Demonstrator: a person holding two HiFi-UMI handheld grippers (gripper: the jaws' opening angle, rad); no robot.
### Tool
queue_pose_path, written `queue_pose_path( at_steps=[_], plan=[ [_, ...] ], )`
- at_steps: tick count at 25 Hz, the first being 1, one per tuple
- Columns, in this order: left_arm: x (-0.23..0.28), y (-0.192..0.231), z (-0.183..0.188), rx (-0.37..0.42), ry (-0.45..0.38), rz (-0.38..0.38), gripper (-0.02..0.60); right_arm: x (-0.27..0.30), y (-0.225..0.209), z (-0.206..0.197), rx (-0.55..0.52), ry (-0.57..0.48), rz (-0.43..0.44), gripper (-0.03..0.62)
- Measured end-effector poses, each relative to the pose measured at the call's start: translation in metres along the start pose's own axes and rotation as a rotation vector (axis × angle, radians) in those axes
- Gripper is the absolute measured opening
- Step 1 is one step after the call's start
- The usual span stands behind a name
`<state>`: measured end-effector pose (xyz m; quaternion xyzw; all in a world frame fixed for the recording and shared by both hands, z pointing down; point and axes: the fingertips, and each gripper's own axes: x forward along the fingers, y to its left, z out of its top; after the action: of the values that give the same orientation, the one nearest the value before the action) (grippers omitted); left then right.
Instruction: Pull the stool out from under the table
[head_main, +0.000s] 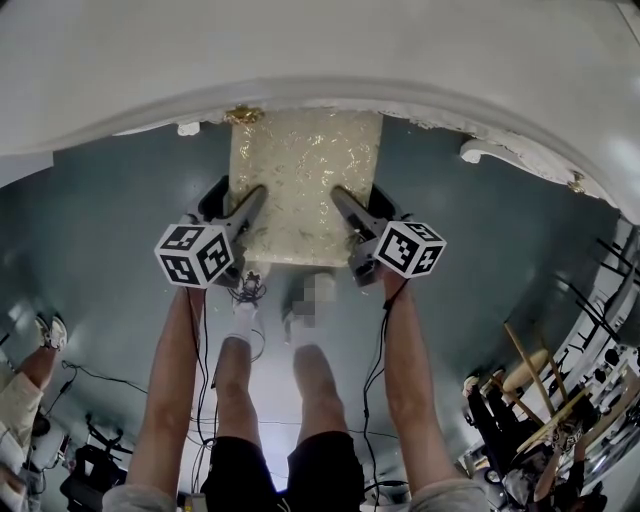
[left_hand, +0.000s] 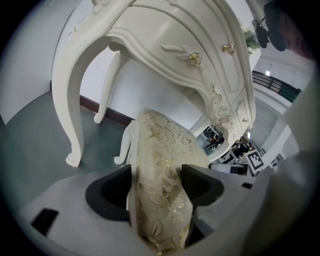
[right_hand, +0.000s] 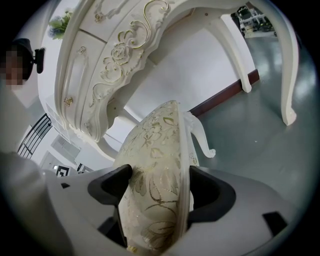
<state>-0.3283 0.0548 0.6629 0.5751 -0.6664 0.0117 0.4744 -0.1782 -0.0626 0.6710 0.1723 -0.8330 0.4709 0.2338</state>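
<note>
Head view: the stool (head_main: 300, 190) sits with its far edge tucked under the curved rim of the white table (head_main: 320, 50), its near edge out over the grey floor (head_main: 110, 240). The left gripper (head_main: 252, 198) pinches the cushion's left edge and the right gripper (head_main: 342, 198) its right edge, pads pressed into the fabric. Bare floor lies on both sides; the person's legs (head_main: 310, 390) stand just behind the near edge.

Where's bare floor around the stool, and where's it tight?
Bare floor lies left of the stool, out to the table rim, and likewise right of it. Tight: the person's legs directly behind it, stands lower right, a bystander's shoe lower left.
</note>
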Motion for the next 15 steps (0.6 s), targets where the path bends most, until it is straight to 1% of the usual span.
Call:
queue_pose_path(
  at_steps=[3, 4, 5, 6, 8, 11, 15],
  plan=[
    [0.0, 0.002, 0.0, 0.001, -0.009, 0.023, 0.299, 0.0, 0.0, 0.0, 0.003, -0.006, 0.003, 0.371],
    [0.0, 0.004, 0.0, -0.007, -0.013, 0.032, 0.311, 0.0, 0.0, 0.0, 0.003, -0.006, 0.003, 0.371],
    [0.0, 0.007, -0.001, -0.024, -0.017, 0.036, 0.351, 0.0, 0.0, 0.001, 0.003, -0.006, 0.002, 0.371],
    [0.0, 0.009, -0.002, -0.046, -0.02, 0.029, 0.364, 0.0, 0.0, 0.001, 0.002, -0.007, 0.001, 0.371],
    [0.002, 0.01, -0.004, -0.079, -0.015, -0.003, 0.364, 0.0, 0.0, 0.001, 0.002, -0.011, 0.001, 0.371],
    [0.005, 0.009, -0.004, -0.079, 0.007, -0.058, 0.368, 0.0, 0.0, 0.0, 0.005, -0.016, 0.001, 0.371],
    [0.008, 0.009, -0.005, -0.104, 0.018, -0.117, 0.367, 0.0, -0.001, 0.0, 0.01, -0.019, 0.005, 0.371]
  ],
)
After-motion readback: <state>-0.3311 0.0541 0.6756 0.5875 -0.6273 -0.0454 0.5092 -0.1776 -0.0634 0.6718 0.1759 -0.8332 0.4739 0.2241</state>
